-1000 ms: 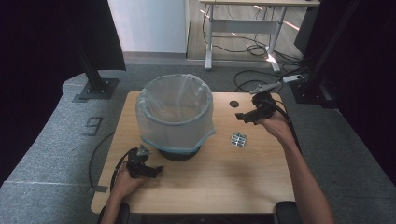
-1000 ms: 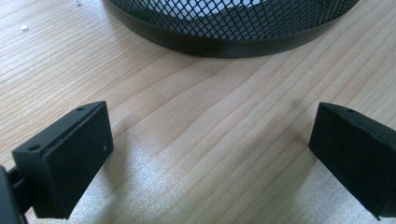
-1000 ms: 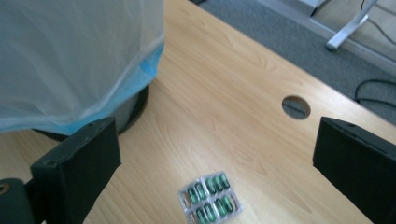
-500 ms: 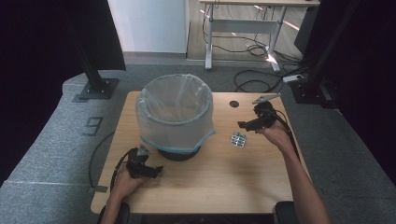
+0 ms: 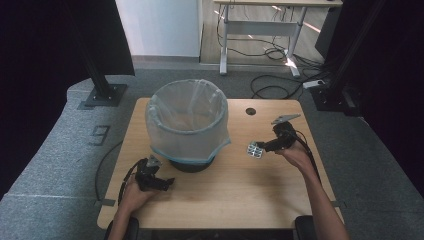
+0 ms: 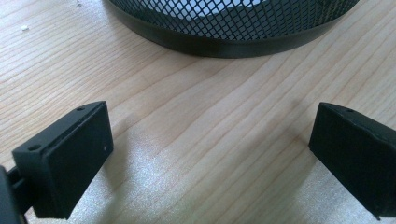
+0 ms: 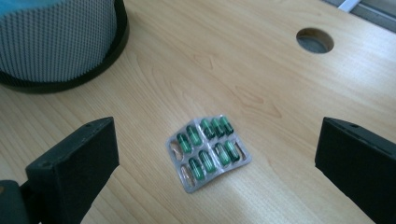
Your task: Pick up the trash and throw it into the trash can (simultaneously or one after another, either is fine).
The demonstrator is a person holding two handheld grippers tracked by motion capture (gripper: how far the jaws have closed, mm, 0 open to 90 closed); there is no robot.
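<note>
Right now the right gripper (image 7: pixel 219 163) hangs low over the tabletop (image 5: pixel 240 195) with its jaws spread wide, and the blister pack (image 7: pixel 208 151) of green capsules lies flat between them, a little ahead, touching neither. To take it well, I judge the gripper should ease forward until the pack's 2 long edges sit squarely between the jaws, then tilt down so 1 jaw can catch under the slightly raised foil corner; a flat card like this may slide rather than lift if pinched from above. In the high view the pack (image 5: pixel 255 150) lies at about 3 o'clock from the wastebasket (image 5: pixel 187 125), near its base but apart from it, with the right gripper (image 5: pixel 270 146) just beside it. The left gripper (image 5: pixel 159 182) rests at about 7 o'clock from the wastebasket, jaws likewise parted over bare wood, the mesh base (image 6: pixel 224 28) close ahead. The plastic liner (image 5: pixel 220 142) drapes over the rim, so I judge a high carry is needed. Farther off, a cable hole (image 5: pixel 250 111) sits at 12 o'clock from the pack, out of the way.
</note>
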